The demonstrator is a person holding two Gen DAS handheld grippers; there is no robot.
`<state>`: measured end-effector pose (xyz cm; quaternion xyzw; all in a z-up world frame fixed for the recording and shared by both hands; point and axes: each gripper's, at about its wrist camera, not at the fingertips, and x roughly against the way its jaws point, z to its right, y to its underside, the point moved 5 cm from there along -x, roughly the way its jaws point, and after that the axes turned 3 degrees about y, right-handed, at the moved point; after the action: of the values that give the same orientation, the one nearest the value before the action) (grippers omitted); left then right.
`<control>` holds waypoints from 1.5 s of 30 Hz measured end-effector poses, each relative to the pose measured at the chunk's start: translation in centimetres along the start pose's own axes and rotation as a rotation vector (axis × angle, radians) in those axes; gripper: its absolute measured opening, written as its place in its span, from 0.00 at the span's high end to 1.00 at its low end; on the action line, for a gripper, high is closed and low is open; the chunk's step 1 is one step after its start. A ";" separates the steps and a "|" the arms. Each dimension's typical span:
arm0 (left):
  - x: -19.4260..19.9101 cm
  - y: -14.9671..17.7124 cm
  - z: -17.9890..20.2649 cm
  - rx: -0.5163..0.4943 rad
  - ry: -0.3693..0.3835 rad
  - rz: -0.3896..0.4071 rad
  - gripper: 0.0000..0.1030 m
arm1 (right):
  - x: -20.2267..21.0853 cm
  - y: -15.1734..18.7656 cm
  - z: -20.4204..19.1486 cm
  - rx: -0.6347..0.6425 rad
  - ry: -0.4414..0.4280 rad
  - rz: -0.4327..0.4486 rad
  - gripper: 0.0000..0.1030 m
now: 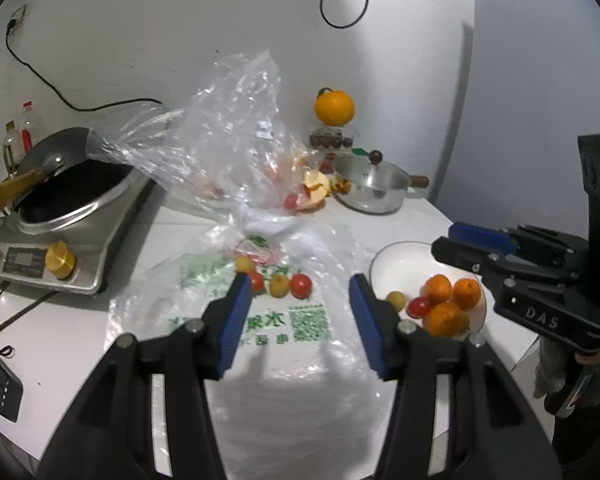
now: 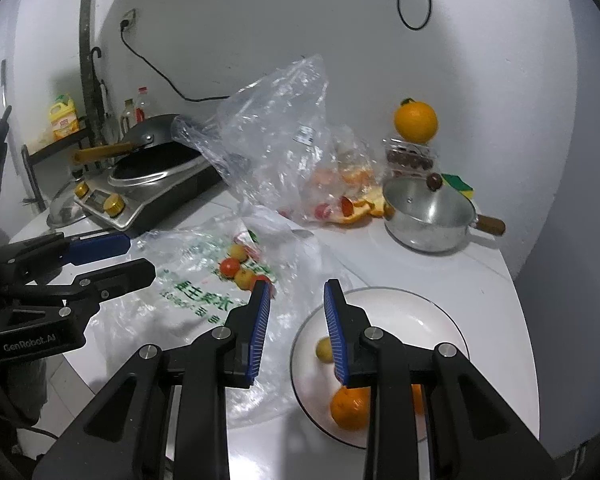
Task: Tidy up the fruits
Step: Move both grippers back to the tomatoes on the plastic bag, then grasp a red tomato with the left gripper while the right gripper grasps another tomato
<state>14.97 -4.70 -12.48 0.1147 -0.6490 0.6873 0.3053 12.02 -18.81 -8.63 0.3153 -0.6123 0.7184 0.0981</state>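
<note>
A white plate (image 1: 400, 268) (image 2: 400, 320) at the right holds three oranges (image 1: 448, 300) (image 2: 350, 408), a red cherry tomato (image 1: 419, 306) and a small yellow fruit (image 1: 396, 299) (image 2: 323, 350). Several small red and yellow tomatoes (image 1: 284, 282) (image 2: 240, 268) lie on a flattened green-printed plastic bag (image 1: 284, 332) (image 2: 204, 292). Above that bag my left gripper (image 1: 298, 312) (image 2: 140, 256) hangs open and empty. My right gripper (image 2: 296, 320) (image 1: 444, 240) hovers over the plate's left rim, its pads drawn close with nothing between them.
A crumpled clear bag (image 1: 228, 128) (image 2: 284, 128) with peels stands behind. A large orange (image 1: 334, 107) (image 2: 415, 121) tops a clear box at the wall. A steel pot (image 1: 374, 188) (image 2: 428, 216) is at the back right, a wok cooker (image 1: 68, 200) (image 2: 152, 176) at the left.
</note>
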 end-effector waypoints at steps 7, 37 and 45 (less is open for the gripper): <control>0.3 -0.8 -1.9 0.005 -0.028 0.020 0.49 | -1.0 -1.5 -1.4 0.021 -0.028 0.006 0.71; -6.7 -0.2 -6.5 0.043 -0.058 -0.065 0.49 | -9.6 -2.3 -3.4 0.037 -0.076 -0.092 0.71; -9.2 0.6 -7.8 0.048 -0.059 -0.116 0.49 | -13.4 -1.3 -3.9 0.035 -0.079 -0.170 0.71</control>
<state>23.75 0.37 -19.06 0.1797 -0.6334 0.6800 0.3225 21.88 -11.59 -15.40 0.3957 -0.5741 0.7050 0.1291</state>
